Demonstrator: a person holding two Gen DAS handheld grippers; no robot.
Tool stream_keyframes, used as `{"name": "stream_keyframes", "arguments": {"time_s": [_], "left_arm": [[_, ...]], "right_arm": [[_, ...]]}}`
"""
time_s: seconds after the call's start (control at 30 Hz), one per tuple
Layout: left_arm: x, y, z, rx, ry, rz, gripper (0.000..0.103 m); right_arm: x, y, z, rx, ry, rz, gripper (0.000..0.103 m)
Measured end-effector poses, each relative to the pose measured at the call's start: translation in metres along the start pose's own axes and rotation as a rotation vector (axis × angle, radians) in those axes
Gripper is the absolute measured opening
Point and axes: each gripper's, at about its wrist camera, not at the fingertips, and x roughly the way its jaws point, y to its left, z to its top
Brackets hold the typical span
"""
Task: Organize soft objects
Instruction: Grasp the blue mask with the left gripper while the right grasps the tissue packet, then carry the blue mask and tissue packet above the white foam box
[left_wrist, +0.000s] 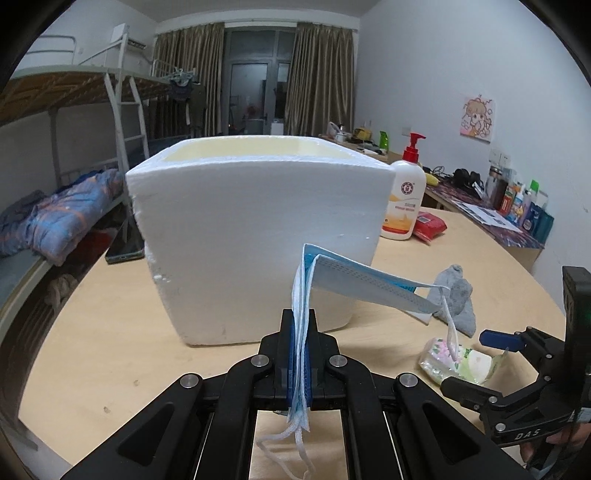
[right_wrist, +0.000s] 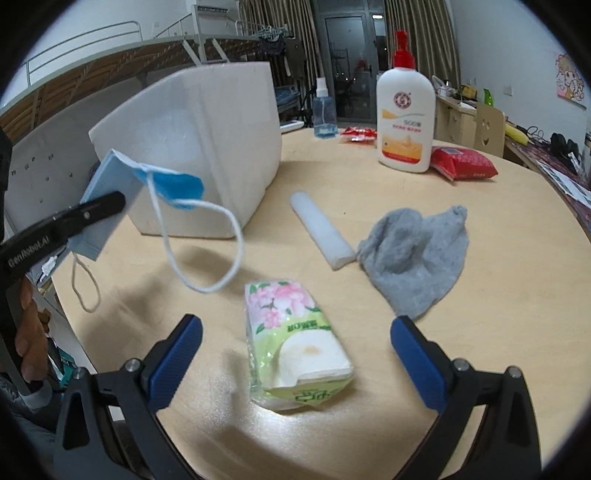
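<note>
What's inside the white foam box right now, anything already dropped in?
Only the foam box rim and a strip of yellowish inner wall show from the left wrist view. Its floor and any contents are hidden by the near wall. The right wrist view shows only its outside.

Matt grainy foam box (left_wrist: 255, 236), smooth pale wood table (left_wrist: 122, 332), prob. fleecy grey cloth (right_wrist: 413, 254), glossy plastic tissue pack (right_wrist: 295, 343).
</note>
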Motion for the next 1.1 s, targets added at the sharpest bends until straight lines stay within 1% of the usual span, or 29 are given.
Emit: {"name": "stream_keyframes", "arguments": {"time_s": [0.2, 0.3, 0.37, 0.4, 0.5, 0.57, 0.6, 0.67, 0.73, 0.93, 1.1], "left_arm": [[-0.002, 0.005, -0.002, -0.008, -0.005, -0.002, 0.004], [-0.003, 0.007, -0.004, -0.011, -0.005, -0.006, 0.004], [-0.003, 0.007, -0.005, -0.013, -0.004, -0.010, 0.004], [-0.002, 0.006, -0.005, -0.013, -0.002, -0.010, 0.004], [-0.002, 0.005, -0.006, -0.013, -0.002, -0.012, 0.004], [-0.003, 0.005, -0.006, -0.017, -0.006, -0.017, 0.004], [-0.003, 0.005, -0.007, -0.017, -0.008, -0.018, 0.004], [-0.004, 0.005, -0.007, -0.014, -0.009, -0.018, 0.004], [-0.004, 0.005, -0.008, -0.013, -0.007, -0.021, 0.004], [-0.008, 0.002, -0.009, -0.008, -0.013, -0.039, 0.004], [-0.018, -0.003, -0.006, 0.005, -0.041, -0.046, 0.004]], "right_arm": [[0.006, 0.006, -0.003, -0.031, 0.019, -0.039, 0.102], [0.010, 0.007, -0.005, -0.039, 0.037, -0.045, 0.088], [0.012, 0.008, -0.007, -0.044, 0.050, -0.058, 0.069], [0.011, 0.008, -0.008, -0.054, 0.048, -0.080, 0.067], [0.009, 0.008, -0.008, -0.062, 0.050, -0.100, 0.061], [0.009, 0.008, -0.008, -0.068, 0.049, -0.100, 0.048], [0.008, 0.008, -0.008, -0.068, 0.049, -0.095, 0.045], [0.007, 0.009, -0.009, -0.072, 0.046, -0.094, 0.035], [0.005, 0.009, -0.009, -0.070, 0.040, -0.092, 0.029], [-0.003, 0.002, -0.009, -0.026, 0.011, -0.082, 0.027], [-0.021, -0.002, -0.003, -0.008, -0.037, -0.091, 0.027]]}}
